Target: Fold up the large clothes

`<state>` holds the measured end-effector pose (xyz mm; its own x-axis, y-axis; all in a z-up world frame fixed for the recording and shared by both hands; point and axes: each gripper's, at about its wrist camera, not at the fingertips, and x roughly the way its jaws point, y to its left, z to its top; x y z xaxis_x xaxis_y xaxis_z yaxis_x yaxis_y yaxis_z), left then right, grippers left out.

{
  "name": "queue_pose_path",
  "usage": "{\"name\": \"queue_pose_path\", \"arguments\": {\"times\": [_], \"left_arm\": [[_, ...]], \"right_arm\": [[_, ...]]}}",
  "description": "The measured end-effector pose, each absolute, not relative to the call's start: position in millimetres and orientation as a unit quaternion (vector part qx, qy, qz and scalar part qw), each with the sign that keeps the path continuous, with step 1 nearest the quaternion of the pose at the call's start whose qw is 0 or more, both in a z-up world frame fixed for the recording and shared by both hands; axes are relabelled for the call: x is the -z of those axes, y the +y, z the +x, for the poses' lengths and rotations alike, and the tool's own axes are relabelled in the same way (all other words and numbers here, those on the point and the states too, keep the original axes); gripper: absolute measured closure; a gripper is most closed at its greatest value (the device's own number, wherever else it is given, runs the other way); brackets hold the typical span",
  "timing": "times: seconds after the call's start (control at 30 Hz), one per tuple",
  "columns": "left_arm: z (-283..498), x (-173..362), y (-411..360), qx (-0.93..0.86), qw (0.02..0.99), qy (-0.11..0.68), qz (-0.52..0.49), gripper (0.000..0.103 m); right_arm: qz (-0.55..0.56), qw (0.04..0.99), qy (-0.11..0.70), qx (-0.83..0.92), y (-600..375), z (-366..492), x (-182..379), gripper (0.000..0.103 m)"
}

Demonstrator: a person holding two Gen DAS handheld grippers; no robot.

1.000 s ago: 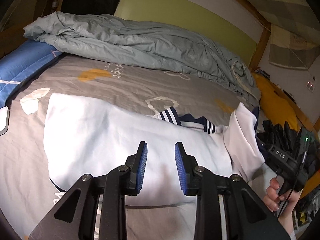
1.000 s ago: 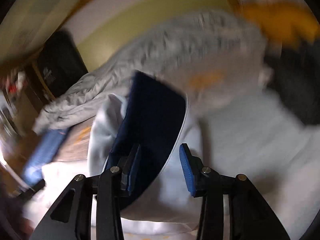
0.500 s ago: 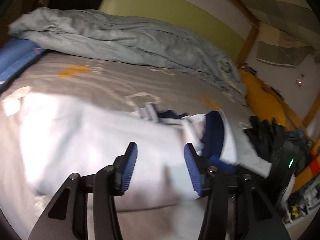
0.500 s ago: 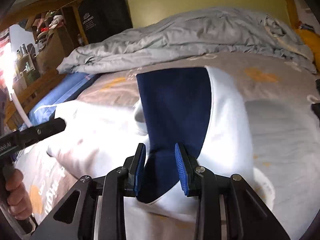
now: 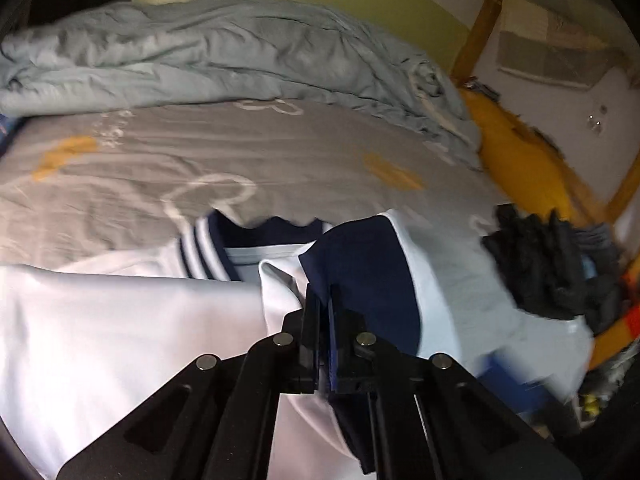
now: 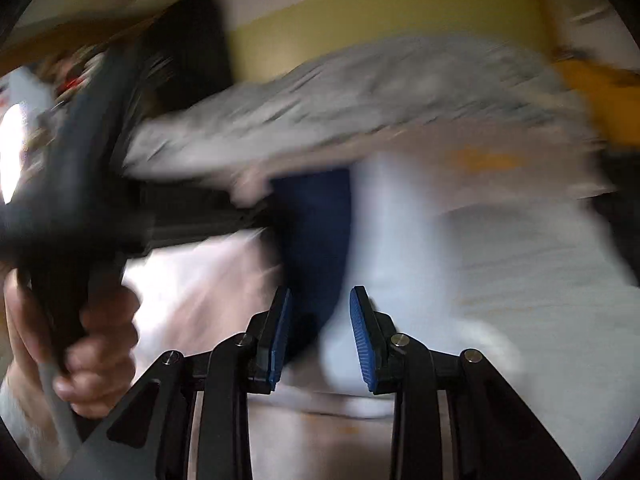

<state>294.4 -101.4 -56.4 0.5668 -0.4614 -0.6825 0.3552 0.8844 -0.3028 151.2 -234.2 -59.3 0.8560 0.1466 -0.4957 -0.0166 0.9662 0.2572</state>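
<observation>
No text, label, brand or number can be read in either view. The grey bedsheet (image 5: 280,152) carries faint white lettering at the left of the left wrist frame, too blurred to make out. The right wrist frame is smeared by motion throughout.

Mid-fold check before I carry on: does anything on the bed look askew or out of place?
Only the white shirt's sleeve: it is flipped over toward the collar, navy panel up, bunched at the shut left gripper. That fits a fold in progress. The grey quilt is heaped at the back. Nothing looks spilled or damaged.
</observation>
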Motion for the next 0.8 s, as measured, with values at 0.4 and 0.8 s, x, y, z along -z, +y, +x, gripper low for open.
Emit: {"name": "queue_pose_path", "arguments": {"times": [0.4,0.8], "left_arm": [[300,92,-80,0.22,0.87,0.437,-0.068,0.09],[220,63,81,0.071,0.903,0.375,-0.2,0.018]], "right_arm": [[0.064,0.927,0.369,-0.036,-233,196,94,0.041],[0.053,0.93,0.364,-0.027,-229,201,96,0.039]]}}
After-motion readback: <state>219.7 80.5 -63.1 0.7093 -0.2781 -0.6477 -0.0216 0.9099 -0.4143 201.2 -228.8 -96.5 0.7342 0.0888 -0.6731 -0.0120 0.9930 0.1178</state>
